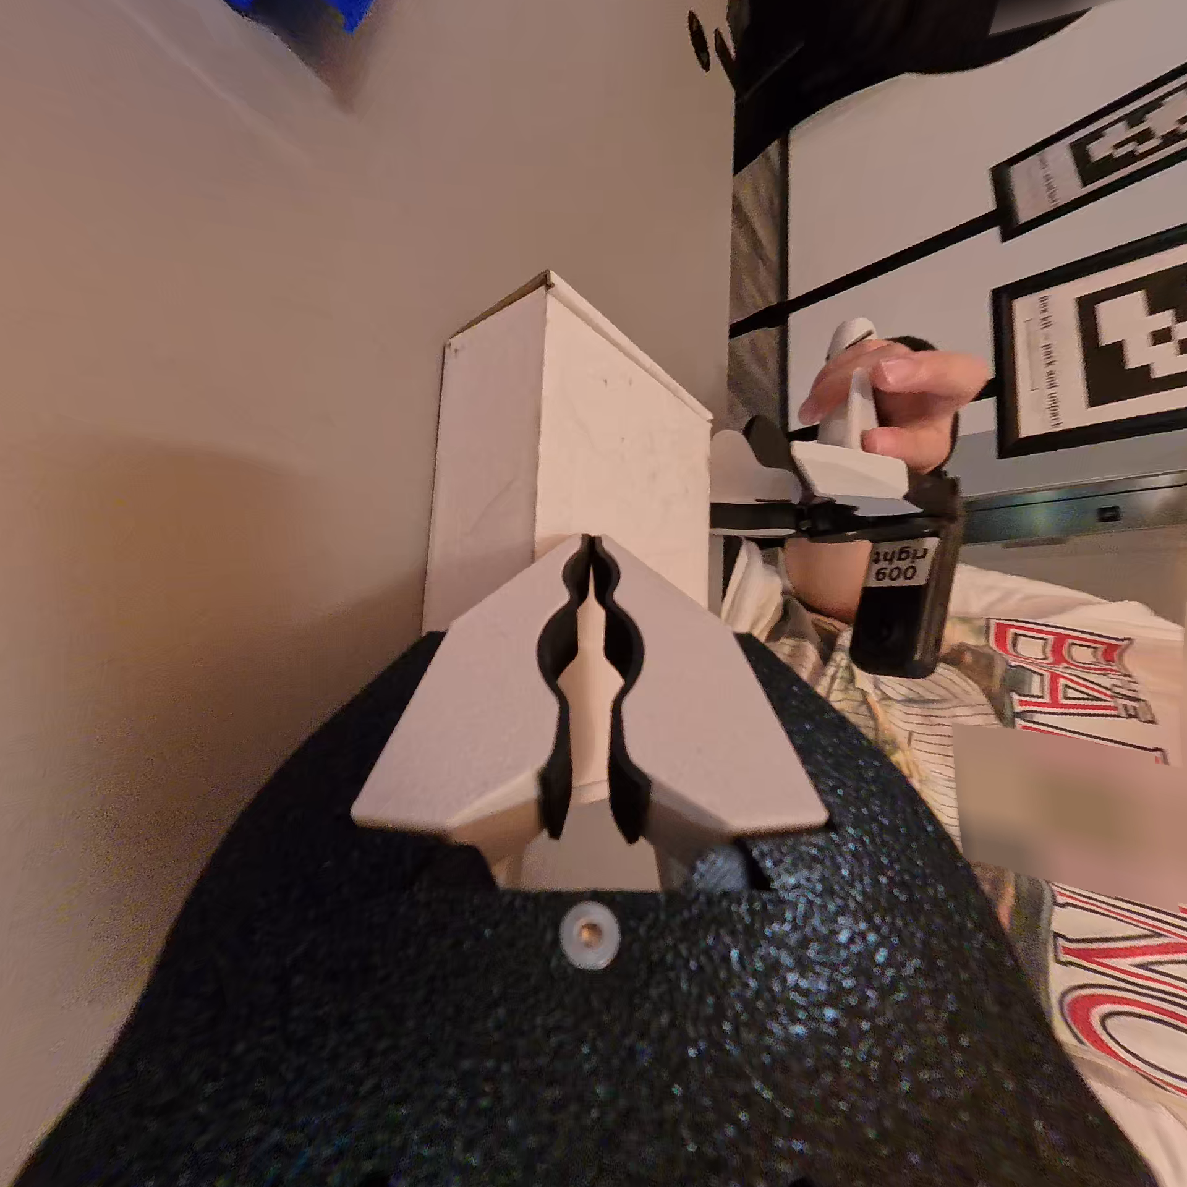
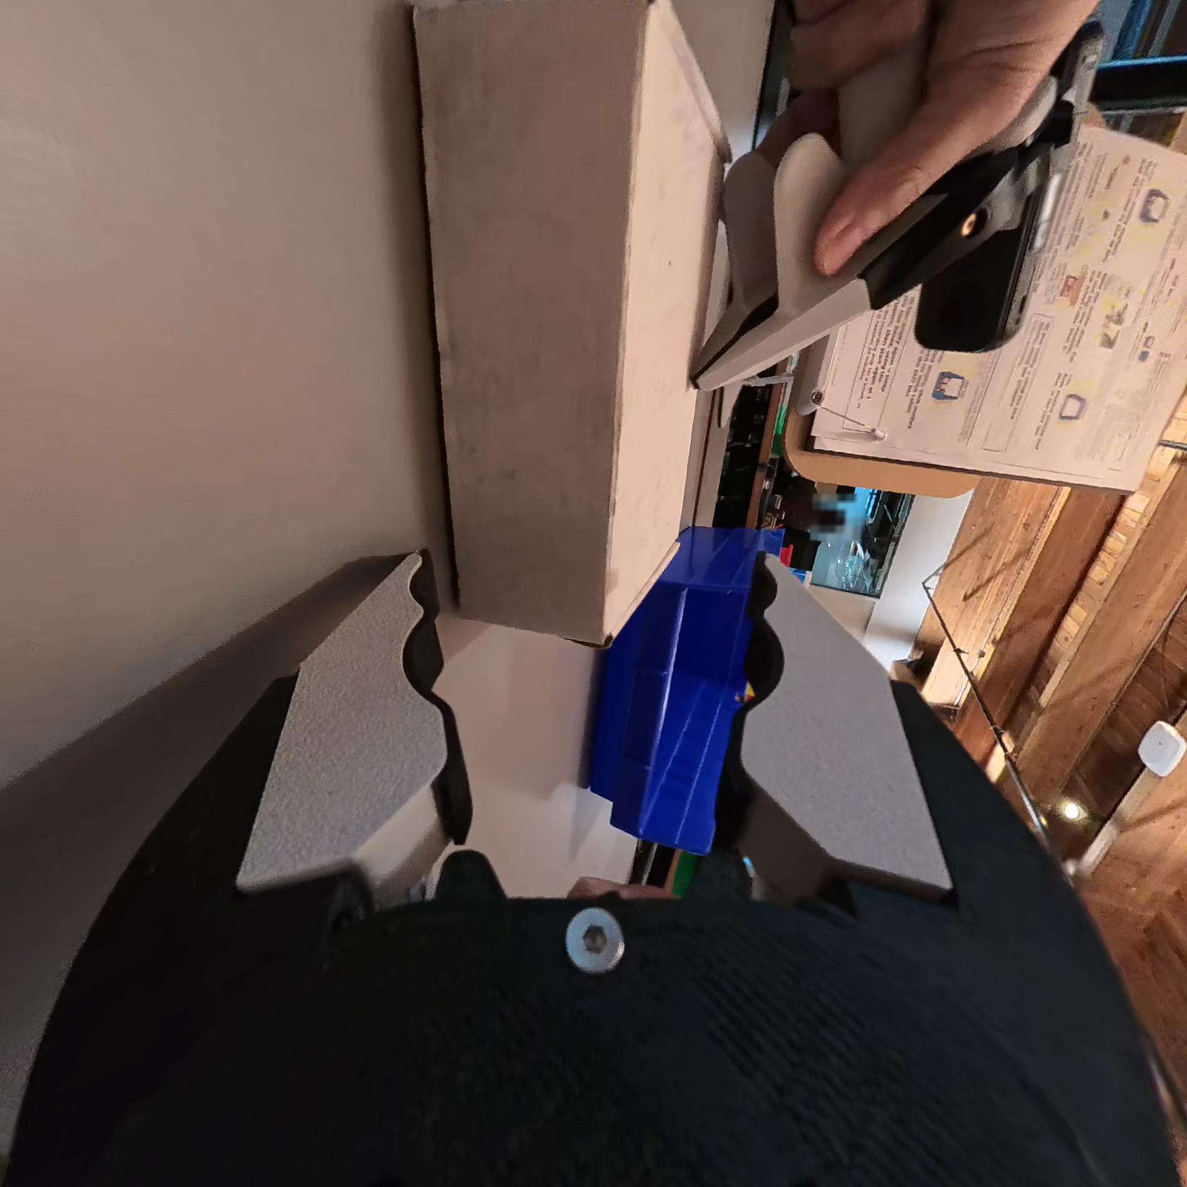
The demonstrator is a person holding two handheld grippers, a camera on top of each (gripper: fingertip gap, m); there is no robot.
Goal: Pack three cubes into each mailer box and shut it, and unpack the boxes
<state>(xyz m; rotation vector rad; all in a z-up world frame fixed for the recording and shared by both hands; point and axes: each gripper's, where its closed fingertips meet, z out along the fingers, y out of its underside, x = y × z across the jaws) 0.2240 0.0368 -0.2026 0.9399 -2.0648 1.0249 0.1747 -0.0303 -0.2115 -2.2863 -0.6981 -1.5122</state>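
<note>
- Where the pale table surface (image 1: 225, 449) fills the left of both views, nothing lies on it but a soft shadow.
- In the left wrist view, the white mailer box (image 1: 578, 449) stands at centre, lid down, touching the table along its left side.
- The left gripper (image 1: 589, 546) sits just before the box, its jaws clenched with the tips meeting against the box's near corner; nothing shows between them.
- In the right wrist view, the same box (image 2: 546, 289) reaches from the top edge down to the gripper's tips.
- The right gripper (image 2: 594, 578) is released, its jaws spread wide about the box's near end, apart from it.
- A blue bin (image 2: 674, 694) lies just right of the box, partly behind the right finger.
- At far right of the left wrist view, a hand (image 1: 899, 398) grips the right gripper's handle beside the box.
- No cubes are visible.
</note>
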